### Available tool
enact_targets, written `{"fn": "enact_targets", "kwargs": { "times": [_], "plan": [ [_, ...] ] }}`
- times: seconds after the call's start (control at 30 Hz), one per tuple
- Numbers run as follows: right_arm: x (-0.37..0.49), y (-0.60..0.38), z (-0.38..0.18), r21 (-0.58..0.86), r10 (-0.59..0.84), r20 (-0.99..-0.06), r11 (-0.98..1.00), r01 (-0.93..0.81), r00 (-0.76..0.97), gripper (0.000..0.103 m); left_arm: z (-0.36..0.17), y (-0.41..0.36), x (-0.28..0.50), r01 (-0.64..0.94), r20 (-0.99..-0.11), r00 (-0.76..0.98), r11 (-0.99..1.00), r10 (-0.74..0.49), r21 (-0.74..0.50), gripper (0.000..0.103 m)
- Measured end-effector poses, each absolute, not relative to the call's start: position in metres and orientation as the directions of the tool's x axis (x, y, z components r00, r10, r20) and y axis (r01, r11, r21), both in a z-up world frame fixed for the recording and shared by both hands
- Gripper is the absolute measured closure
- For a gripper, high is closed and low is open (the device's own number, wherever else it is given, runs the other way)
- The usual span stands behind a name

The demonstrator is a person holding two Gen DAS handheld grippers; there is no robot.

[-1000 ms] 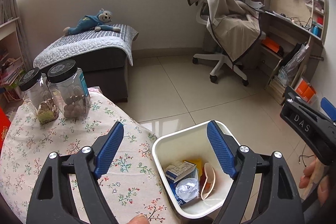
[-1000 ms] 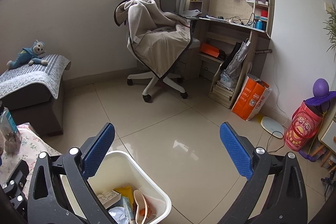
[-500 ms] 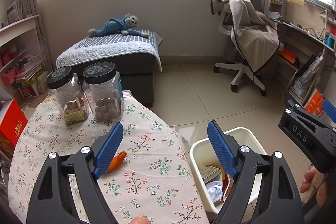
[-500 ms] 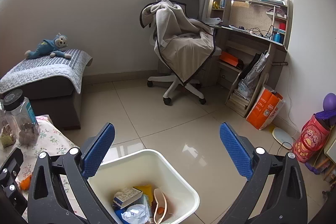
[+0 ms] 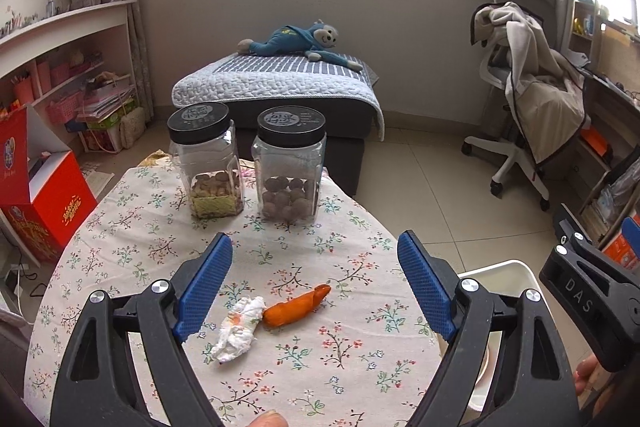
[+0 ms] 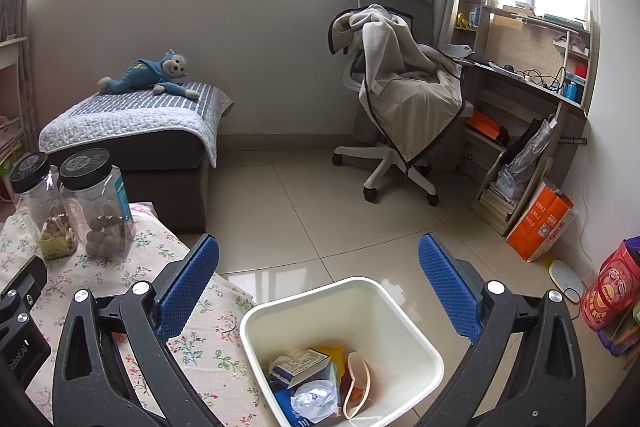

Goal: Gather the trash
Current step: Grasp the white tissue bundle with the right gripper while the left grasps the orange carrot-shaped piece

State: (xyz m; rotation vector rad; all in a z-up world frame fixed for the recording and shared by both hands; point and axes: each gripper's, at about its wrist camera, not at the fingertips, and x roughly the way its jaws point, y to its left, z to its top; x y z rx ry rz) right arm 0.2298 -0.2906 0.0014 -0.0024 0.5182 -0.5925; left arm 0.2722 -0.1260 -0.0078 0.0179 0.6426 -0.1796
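So the left gripper (image 5: 316,287) hangs wide and empty over the trash.
Crumpled white tissue (image 5: 239,330) and orange peel-like scrap (image 5: 296,307) lie just below it, diagonally; right gripper (image 6: 318,289) gapes over the white plastic bin (image 6: 404,311).

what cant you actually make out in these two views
- Left wrist view: most of the white bin is hidden behind the left gripper and cut by the lower edge.
- Right wrist view: the tissue wad and orange scrap are hidden behind the right gripper.
- Both views: print on the jar lids is too small to read.
- Right wrist view: bin trash is partly cut off below.
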Motion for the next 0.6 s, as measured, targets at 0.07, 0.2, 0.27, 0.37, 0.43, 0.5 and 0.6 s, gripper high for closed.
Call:
{"fn": "enact_targets", "kwargs": {
  "times": [0.07,0.2,0.27,0.37,0.43,0.5,0.6],
  "plan": [
    [0.233,-0.282,0.000,-0.142,-0.517,-0.472,0.844,0.517,0.714,0.007,-0.009,-0.116,0.274,0.152,-0.603,0.785,0.988,-0.143,-0.037,0.021],
    [0.241,-0.263,-0.003,-0.139,-0.485,-0.483,0.864,0.483,0.729,0.007,-0.012,-0.097,0.279,0.111,-0.608,0.786,0.993,-0.108,-0.034,0.021],
    [0.245,-0.253,-0.004,-0.141,-0.471,-0.487,0.873,0.466,0.735,0.007,-0.013,-0.085,0.282,0.087,-0.612,0.786,0.996,-0.088,-0.032,0.021],
    [0.250,-0.239,-0.007,-0.142,-0.449,-0.493,0.886,0.441,0.745,0.007,-0.016,-0.069,0.285,0.053,-0.616,0.786,0.998,-0.060,-0.030,0.021],
    [0.255,-0.229,-0.008,-0.143,-0.435,-0.499,0.894,0.424,0.750,0.007,-0.019,-0.058,0.287,0.030,-0.622,0.782,0.999,-0.041,-0.028,0.021],
    [0.259,-0.220,-0.011,-0.144,-0.421,-0.506,0.902,0.407,0.753,0.007,-0.022,-0.047,0.289,0.010,-0.629,0.777,0.999,-0.027,-0.031,0.021],
    [0.266,-0.206,-0.014,-0.146,-0.399,-0.516,0.913,0.382,0.758,0.007,-0.026,-0.032,0.291,-0.015,-0.637,0.771,1.000,-0.002,-0.022,0.021]
  ]
}}
